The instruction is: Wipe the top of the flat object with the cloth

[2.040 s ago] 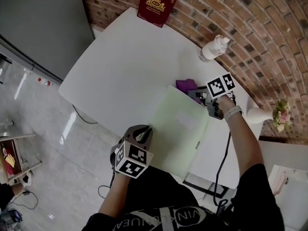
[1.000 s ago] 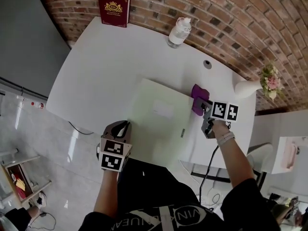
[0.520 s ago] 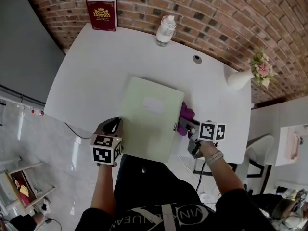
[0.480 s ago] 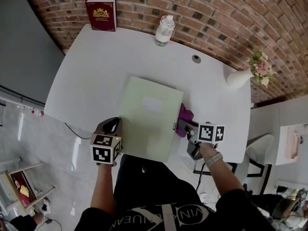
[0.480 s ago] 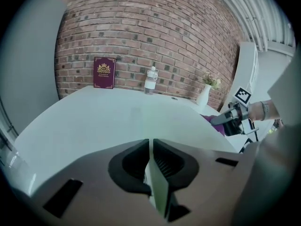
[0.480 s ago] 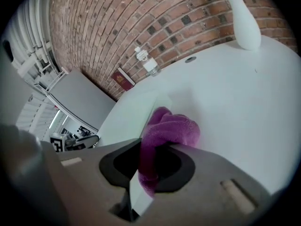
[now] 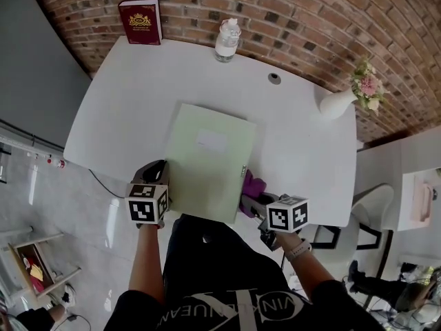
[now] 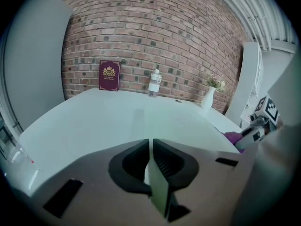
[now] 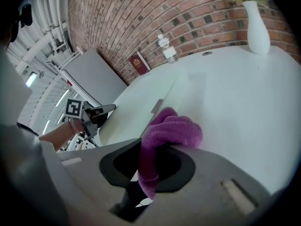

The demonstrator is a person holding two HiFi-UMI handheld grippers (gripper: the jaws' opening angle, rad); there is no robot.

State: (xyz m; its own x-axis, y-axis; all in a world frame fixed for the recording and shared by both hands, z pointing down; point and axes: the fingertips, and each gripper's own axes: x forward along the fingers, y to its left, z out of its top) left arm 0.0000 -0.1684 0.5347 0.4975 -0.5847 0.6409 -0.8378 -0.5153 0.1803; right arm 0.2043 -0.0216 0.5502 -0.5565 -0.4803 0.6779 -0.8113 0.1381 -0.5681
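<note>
Head view: our right claw, clenched on the purple cloth, has dragged it along the green folder's right edge to the near corner; that stroke looks finished. Left gripper view: our left claw pinches the folder's edge. Right gripper view: the cloth bunches between the jaws.

"VIN" on shirt, book cover illegible
</note>
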